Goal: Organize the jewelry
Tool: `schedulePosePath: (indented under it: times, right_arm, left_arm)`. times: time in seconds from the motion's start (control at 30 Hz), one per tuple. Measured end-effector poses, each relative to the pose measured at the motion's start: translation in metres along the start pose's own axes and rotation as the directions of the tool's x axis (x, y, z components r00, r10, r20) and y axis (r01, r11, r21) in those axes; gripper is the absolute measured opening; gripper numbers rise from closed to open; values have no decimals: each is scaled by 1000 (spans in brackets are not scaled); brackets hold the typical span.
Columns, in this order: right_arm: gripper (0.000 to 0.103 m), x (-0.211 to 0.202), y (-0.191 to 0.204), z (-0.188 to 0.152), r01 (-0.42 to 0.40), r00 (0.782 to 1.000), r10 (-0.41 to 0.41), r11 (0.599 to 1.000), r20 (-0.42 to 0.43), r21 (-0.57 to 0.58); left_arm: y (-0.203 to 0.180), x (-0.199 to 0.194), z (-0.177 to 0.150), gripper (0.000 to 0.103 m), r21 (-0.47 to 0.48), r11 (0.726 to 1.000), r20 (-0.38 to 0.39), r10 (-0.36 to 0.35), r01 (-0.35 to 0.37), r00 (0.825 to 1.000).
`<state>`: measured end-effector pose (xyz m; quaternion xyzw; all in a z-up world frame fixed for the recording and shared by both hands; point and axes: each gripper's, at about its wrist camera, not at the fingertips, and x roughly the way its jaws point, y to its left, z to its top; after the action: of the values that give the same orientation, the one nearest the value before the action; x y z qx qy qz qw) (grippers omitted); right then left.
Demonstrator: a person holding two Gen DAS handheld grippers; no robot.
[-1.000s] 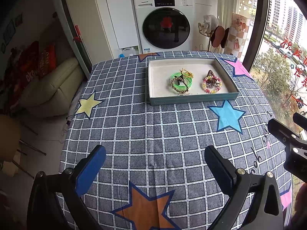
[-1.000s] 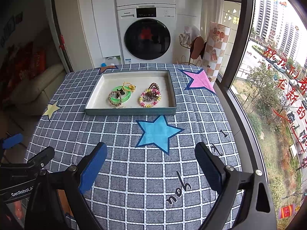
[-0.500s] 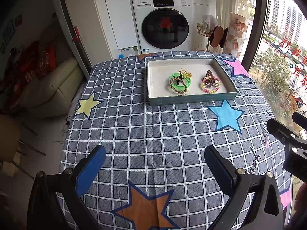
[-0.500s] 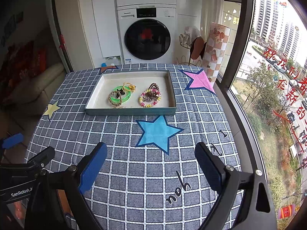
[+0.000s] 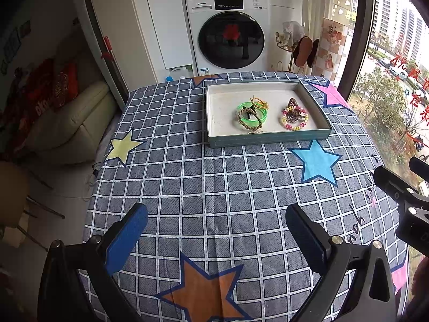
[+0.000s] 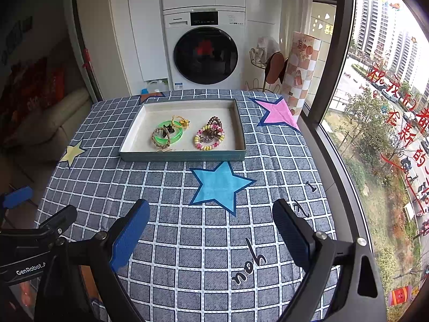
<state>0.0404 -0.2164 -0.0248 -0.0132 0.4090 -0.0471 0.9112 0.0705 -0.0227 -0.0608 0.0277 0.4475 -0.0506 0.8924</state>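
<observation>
Nearest, left gripper (image 5: 214,230): fingers spread wide, pinching nothing; blue pads over the near cloth
Right gripper (image 6: 211,222): fingers likewise spread, nothing between them; near edge of the table, just right of the left gripper
Tablecloth (image 5: 214,187): grey-blue check with white lines; orange star (image 5: 206,289) nearest, blue star (image 6: 219,185) in the middle, yellow star (image 5: 122,147) at left, pink star (image 6: 276,114) far right
Tray (image 6: 185,157): shallow, teal-walled, pale floor; far half of the table, well apart from both grippers
Green bangle (image 6: 177,136): in the tray, left of centre; a braided bracelet (image 6: 158,139) overlaps it
Beaded bracelet (image 6: 207,141): in the tray, right of the bangle; pastel beads
Washing machine (image 6: 205,51): white, beyond the table's far edge
</observation>
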Motion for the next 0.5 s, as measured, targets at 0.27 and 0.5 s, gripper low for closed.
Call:
schedulePosePath:
  times: [0.27,0.5]
  right_arm:
    - [94,-1,1,1,0,1000,0,1000,1,0]
    - [94,-1,1,0,-2,1000,2,1000,-2,-2]
  left_arm:
    - [-1,-1,-1,103,0,1000,1,-1,1,1000]
    - [0,0,-2,103,1,1000,-4,0,0,1000]
